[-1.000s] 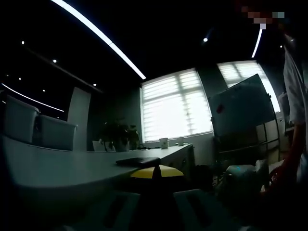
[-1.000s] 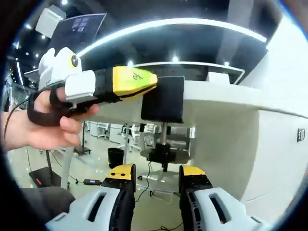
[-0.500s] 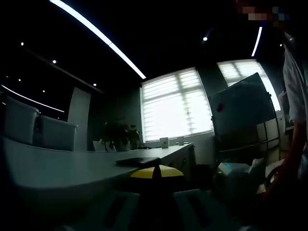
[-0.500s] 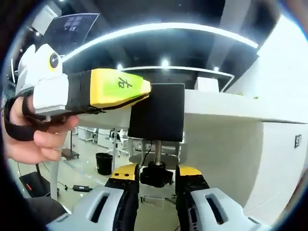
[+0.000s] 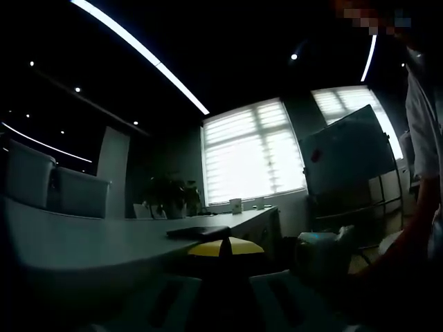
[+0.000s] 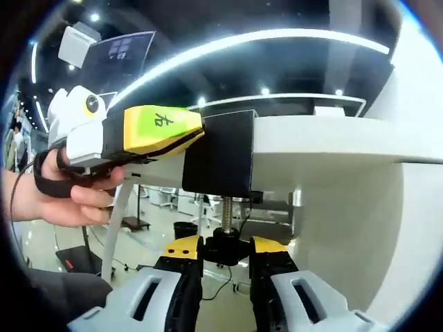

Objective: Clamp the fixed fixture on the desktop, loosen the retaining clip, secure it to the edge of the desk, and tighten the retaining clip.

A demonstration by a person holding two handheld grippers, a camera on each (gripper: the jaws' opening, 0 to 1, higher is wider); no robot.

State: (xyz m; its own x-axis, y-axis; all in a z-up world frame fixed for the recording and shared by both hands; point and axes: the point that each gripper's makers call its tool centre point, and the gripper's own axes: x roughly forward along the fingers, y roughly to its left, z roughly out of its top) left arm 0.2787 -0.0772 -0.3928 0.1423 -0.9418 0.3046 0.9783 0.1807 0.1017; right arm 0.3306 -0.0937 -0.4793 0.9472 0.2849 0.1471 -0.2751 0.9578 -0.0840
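White desk edge (image 6: 325, 142) carries black fixture (image 6: 220, 155) (knob (image 6: 224, 247) between right hand-held gripper (image 6: 225, 254) jaws).

Bright slatted window blinds (image 5: 252, 152) glowing in a dim room, long ceiling light strip (image 5: 142, 55) shining overhead, wheeled whiteboard (image 5: 349, 155) standing nearby, leafy potted plant (image 5: 169, 194) sitting on the pale counter (image 5: 83, 242)

The left gripper view is very dim, nearly black outside the centre. Its light comes from two blown-out windows (image 5: 255, 151) at centre and upper right and thin ceiling light strips (image 5: 140, 54) at upper left; the table (image 5: 83, 242) shows as a faint grey band, soft and grainy. The right gripper view is bright and evenly lit, with glaring ceiling strips (image 6: 242, 41) bowed by fisheye distortion, and smearing towards the edges.
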